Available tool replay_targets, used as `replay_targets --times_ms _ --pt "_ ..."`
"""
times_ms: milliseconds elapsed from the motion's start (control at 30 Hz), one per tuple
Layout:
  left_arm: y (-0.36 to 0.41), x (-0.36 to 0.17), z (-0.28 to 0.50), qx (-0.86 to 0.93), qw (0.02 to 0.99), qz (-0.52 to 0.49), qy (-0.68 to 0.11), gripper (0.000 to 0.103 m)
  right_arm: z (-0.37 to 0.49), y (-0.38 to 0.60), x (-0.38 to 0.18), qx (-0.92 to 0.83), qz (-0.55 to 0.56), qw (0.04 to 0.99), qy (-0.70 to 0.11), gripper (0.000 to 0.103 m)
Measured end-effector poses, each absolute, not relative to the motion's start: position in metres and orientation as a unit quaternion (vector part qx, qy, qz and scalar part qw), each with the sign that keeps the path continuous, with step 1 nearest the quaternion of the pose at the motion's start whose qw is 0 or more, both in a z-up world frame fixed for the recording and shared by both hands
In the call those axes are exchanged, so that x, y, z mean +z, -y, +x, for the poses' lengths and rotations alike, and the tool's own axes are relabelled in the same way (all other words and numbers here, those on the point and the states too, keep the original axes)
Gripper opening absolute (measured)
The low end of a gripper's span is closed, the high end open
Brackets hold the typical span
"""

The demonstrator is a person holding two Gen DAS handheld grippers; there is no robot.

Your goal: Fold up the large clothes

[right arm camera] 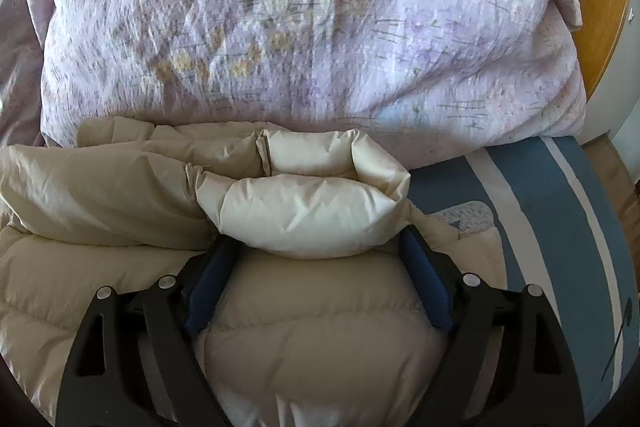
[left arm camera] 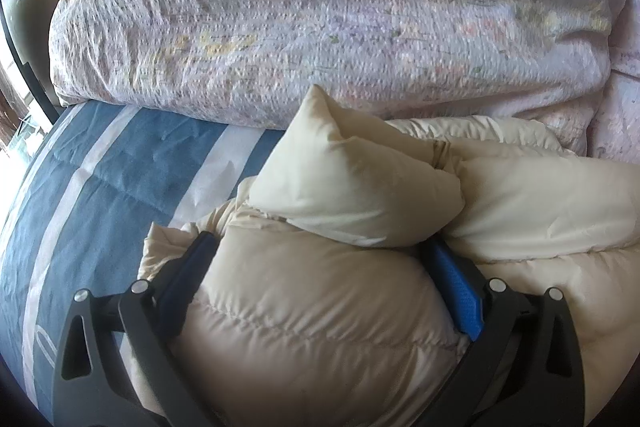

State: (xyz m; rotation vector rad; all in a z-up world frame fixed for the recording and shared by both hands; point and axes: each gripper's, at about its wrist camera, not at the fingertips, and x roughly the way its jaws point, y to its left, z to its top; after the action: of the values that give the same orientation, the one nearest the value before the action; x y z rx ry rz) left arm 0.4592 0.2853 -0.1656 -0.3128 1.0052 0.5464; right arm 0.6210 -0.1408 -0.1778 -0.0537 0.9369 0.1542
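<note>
A cream puffer jacket (left arm camera: 312, 327) lies bunched on the bed, with a folded sleeve or collar roll (left arm camera: 352, 183) on top. My left gripper (left arm camera: 320, 259) stands wide, pushed down into the jacket's left end; padding swells up between its blue pads (left arm camera: 456, 287) without being pinched. In the right wrist view the same jacket (right arm camera: 312, 339) fills the gap of my right gripper (right arm camera: 316, 247), which is also open wide at the jacket's right end, just behind a puffy roll (right arm camera: 304, 211). Both sets of fingertips are partly buried under the rolls.
A big floral quilt (left arm camera: 320, 19) is piled right behind the jacket, also seen as the floral quilt (right arm camera: 312, 27). The blue-and-white striped bedsheet (left arm camera: 120, 179) shows left of the jacket, and the striped bedsheet (right arm camera: 560, 211) right of it. A wooden panel (right arm camera: 600, 7) stands far right.
</note>
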Motion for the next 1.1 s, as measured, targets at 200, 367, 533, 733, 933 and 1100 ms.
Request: replay_targets --times_ms 200,367,533,733,933,1100 --pt "-0.286 -0.134 0.429 0.222 0.821 -0.168 -0.499 0.1 0.611 0.168 -0.136 0.089 0.012 0.867 -0.491 0.09" --pt "-0.3 -0.125 0.373 0.206 0.808 -0.223 -0.505 0.1 0.587 0.214 -0.119 0.114 0.075 0.846 -0.515 0.095" --pt "-0.32 -0.137 0.336 0.202 0.778 -0.293 -0.518 0.099 0.566 0.251 -0.14 0.118 0.119 0.811 -0.56 0.095" --pt "-0.323 -0.147 0.327 0.191 0.773 -0.308 -0.521 0.099 0.551 0.265 -0.17 0.135 0.188 0.768 -0.597 0.094" --pt "-0.32 -0.154 0.33 0.186 0.775 -0.325 -0.509 0.092 0.544 0.262 -0.182 0.167 0.205 0.757 -0.598 0.066" --pt "-0.309 -0.155 0.327 0.145 0.777 -0.37 -0.489 0.046 0.537 0.259 -0.185 0.179 0.246 0.746 -0.592 0.034"
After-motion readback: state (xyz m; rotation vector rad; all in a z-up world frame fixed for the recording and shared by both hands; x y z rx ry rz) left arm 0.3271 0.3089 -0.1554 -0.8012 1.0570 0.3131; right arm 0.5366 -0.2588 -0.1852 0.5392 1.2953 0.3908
